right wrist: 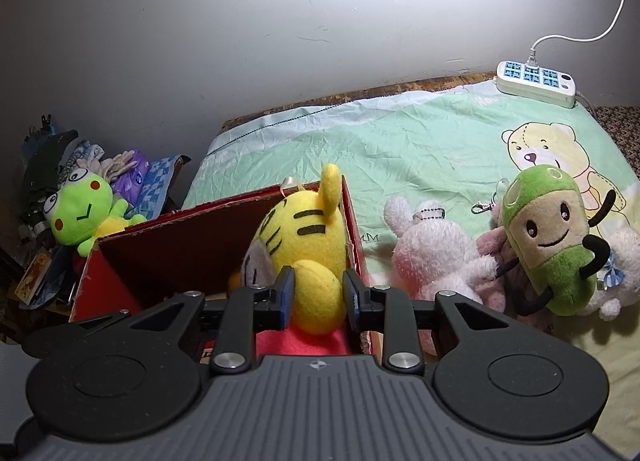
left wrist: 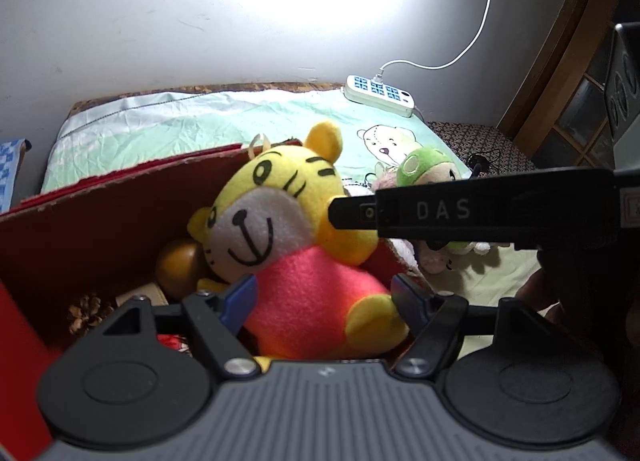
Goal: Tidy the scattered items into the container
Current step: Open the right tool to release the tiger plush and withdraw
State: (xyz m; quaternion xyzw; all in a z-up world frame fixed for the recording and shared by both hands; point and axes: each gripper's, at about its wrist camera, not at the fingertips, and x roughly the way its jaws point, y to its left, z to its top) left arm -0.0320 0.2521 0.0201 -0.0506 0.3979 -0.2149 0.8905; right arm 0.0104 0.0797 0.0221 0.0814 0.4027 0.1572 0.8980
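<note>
So the yellow plush tiger with the pink-red body [left wrist: 280, 229] is sitting in the red cardboard box [left wrist: 100, 221], leaning against the box's right wall with its head poking above the rim. The right gripper [right wrist: 318, 295] has its blue-padded jaws pinched narrow on one of the tiger's round yellow paws. The left gripper [left wrist: 324, 297] sits half open around the tiger's body, and I can't tell if the pads actually touch it. A brown pine cone [left wrist: 86, 311] lies on the box floor by the left wall. Still out on the green cartoon-bear sheet [right wrist: 400, 141], just right of the box: a fluffy pink-white bunny plush [right wrist: 432, 257] and a green-and-tan bean-shaped plush [right wrist: 548, 245], touching each other. A white power strip [right wrist: 536, 83] sits at the sheet's far right corner.
</note>
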